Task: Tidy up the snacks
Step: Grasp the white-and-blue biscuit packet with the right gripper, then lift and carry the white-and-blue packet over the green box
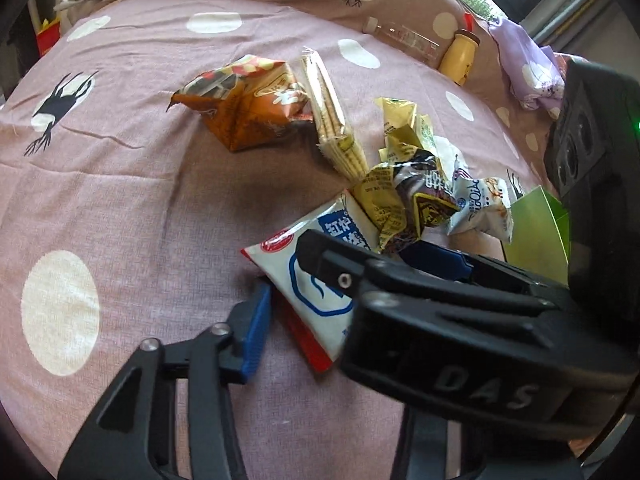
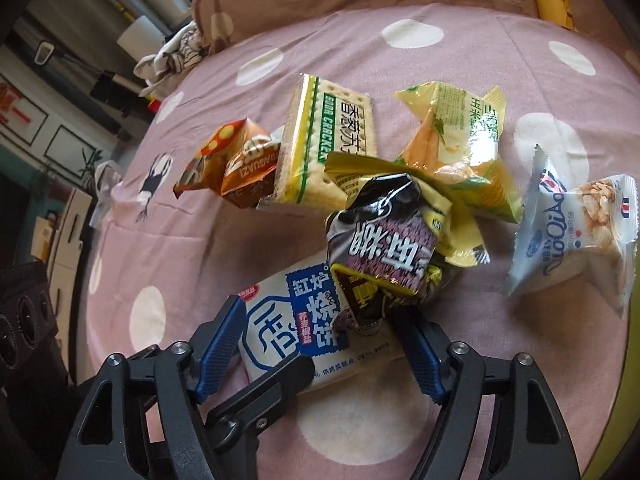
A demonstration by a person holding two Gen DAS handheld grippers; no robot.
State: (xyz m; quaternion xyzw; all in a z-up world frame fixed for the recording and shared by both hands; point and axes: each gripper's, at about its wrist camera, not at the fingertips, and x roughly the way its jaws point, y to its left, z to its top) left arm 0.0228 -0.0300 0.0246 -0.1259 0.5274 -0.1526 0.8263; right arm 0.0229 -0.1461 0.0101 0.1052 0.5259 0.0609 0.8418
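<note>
Six snack packets lie on the dotted bedsheet (image 1: 120,184). Left claw (image 1: 280,300) is clamped on the white-and-blue packet (image 1: 320,280). Right claw (image 2: 320,344) stands apart around that packet. Two bottles (image 1: 460,56) lie behind.

pink dotted sheet (image 2: 500,60), orange pkt (image 1: 248,104), white-blue pkt (image 2: 288,320), blue-tipped tongs (image 2: 320,344)

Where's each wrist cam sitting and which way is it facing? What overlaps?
Left wrist: on the left hand-held gripper, angled down at snacks on the bedsheet; its own fingers show, shut on the white-and-blue packet.
Right wrist: on the right hand-held gripper, angled down over the same snacks; its fingers straddle that packet.
Shared: packet, cracker pack, orange bag, yellow bottle.
</note>
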